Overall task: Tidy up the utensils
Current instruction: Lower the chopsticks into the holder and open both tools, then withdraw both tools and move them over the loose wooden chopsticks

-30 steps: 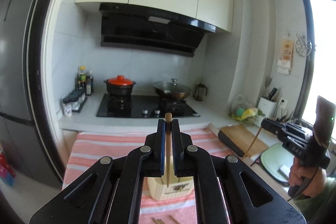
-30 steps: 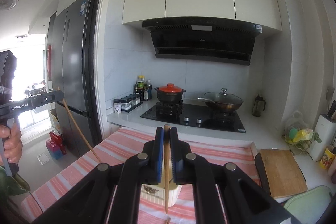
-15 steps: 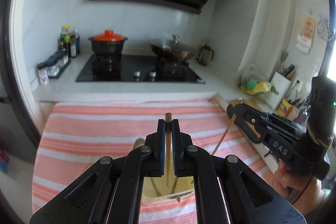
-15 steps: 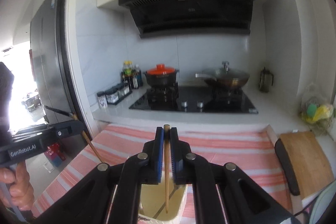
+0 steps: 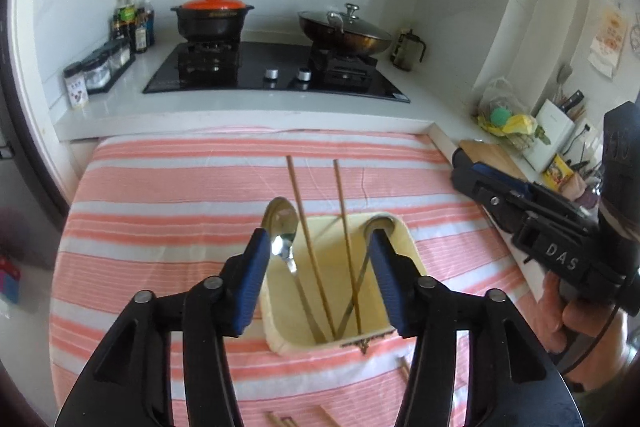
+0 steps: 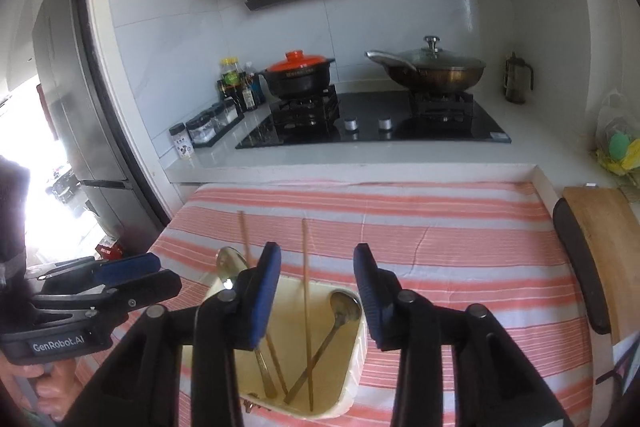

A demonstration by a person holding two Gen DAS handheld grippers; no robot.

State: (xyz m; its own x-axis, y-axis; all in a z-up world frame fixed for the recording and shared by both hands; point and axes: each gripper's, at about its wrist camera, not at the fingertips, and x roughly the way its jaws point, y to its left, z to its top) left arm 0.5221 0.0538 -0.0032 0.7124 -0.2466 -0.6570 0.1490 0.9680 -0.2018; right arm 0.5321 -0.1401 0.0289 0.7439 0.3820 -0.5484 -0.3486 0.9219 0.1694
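Tabletop (image 5: 168, 187), covered by a pink-and-white striped cloth: carries the holder and, at its near edge in the left wrist view, a few loose wooden chopsticks (image 5: 280, 419).

Cream square utensil holder (image 5: 404, 239), open-topped, standing on the striped cloth: the landmark for all entries below.

Left gripper (image 5: 318, 281), black frame with blue pads: tilted downward over the holder's near side, its jaws released and just opened wide, nothing between the pads. A hand (image 6: 44, 383) grips its handle, seen to the left of the holder in the right wrist view.

Right gripper (image 6: 316, 297), same make: angled down over the holder's mouth, jaws likewise just parted and empty. Its holding hand (image 5: 580, 311) shows to the right of the holder in the left wrist view.

Two wooden chopsticks (image 5: 308, 239): standing in the holder, tips at its bottom, upper ends leaning away above the far rim, side by side but apart.

Two metal spoons (image 5: 282, 227): handles down inside the holder, bowls up; one leans at the left rim, the other (image 5: 380, 224) at the right rim.
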